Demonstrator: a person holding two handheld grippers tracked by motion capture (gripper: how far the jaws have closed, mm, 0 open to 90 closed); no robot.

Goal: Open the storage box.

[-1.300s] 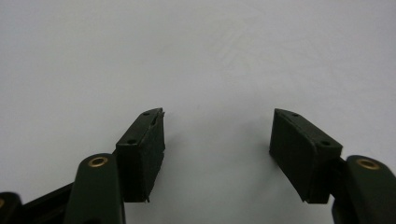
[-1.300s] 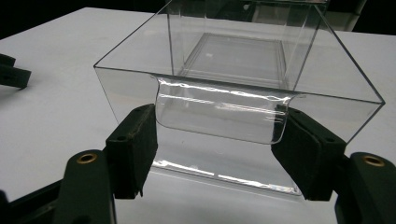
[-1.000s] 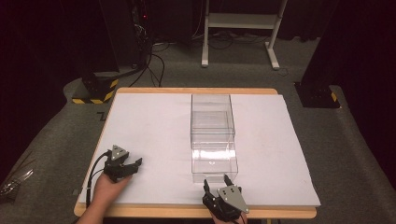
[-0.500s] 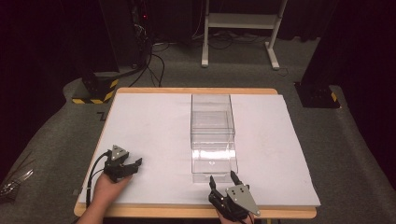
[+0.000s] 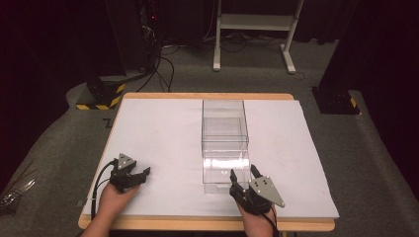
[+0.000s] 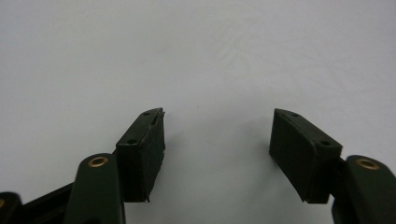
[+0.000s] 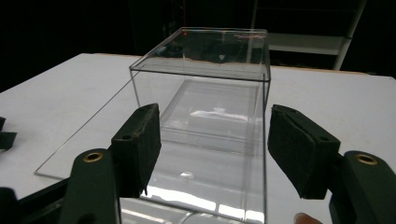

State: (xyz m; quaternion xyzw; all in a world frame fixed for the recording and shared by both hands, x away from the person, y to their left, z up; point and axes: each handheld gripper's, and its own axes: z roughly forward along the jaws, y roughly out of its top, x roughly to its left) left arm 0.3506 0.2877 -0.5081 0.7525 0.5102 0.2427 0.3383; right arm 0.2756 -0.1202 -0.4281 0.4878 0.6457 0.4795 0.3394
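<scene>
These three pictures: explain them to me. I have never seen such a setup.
A person sits at a table covered in white, holding a hand-operated claw in each hand. The high view looks down from above: left claw, right claw. The other two pictures come from small cameras riding on each claw, looking along its black jaws. On the table stands a clear plastic box. The right claw faces the box, its jaws just closing but gripping nothing. The left claw is open above bare table.

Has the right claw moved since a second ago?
Yes. The right claw has shifted rightward along the table's near edge, now at the clear box's near right corner, its jaws just closing.
</scene>
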